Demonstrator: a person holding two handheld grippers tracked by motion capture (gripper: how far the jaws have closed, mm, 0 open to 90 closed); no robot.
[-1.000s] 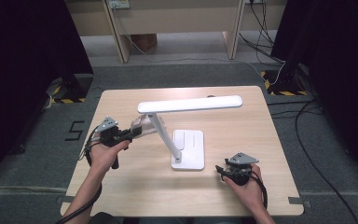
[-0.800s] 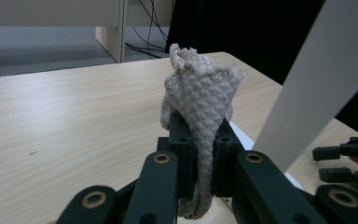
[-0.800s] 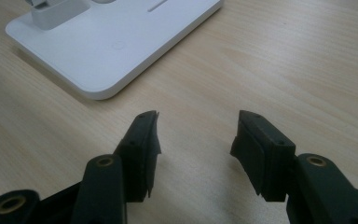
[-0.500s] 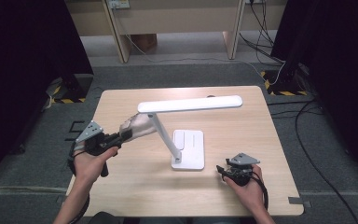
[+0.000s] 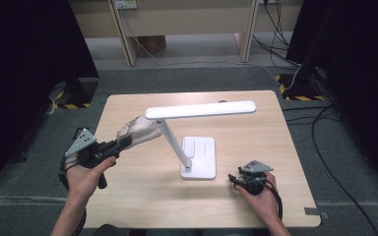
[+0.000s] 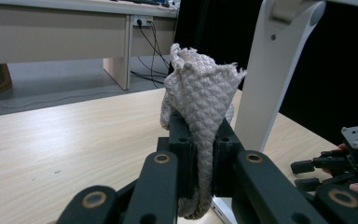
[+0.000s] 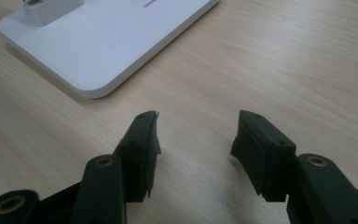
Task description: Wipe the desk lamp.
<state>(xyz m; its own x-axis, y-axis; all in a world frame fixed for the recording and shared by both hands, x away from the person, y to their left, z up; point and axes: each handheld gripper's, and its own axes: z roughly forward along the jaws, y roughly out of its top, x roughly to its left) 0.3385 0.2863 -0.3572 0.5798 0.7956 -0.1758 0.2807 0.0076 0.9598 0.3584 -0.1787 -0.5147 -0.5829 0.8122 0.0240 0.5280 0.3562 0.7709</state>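
Since the earlier frame the left gripper (image 5: 120,143) has drawn back from the lamp (image 5: 197,162), keeping its jaws clenched on the cloth (image 5: 138,130). The lamp's leaning arm stands just ahead of this gripper, nearer it than the right one. The left gripper view shows the cloth (image 6: 200,98) pinched between the jaws. The right gripper (image 7: 196,140) rests released on the table (image 5: 275,147), with the lamp's base ahead of it
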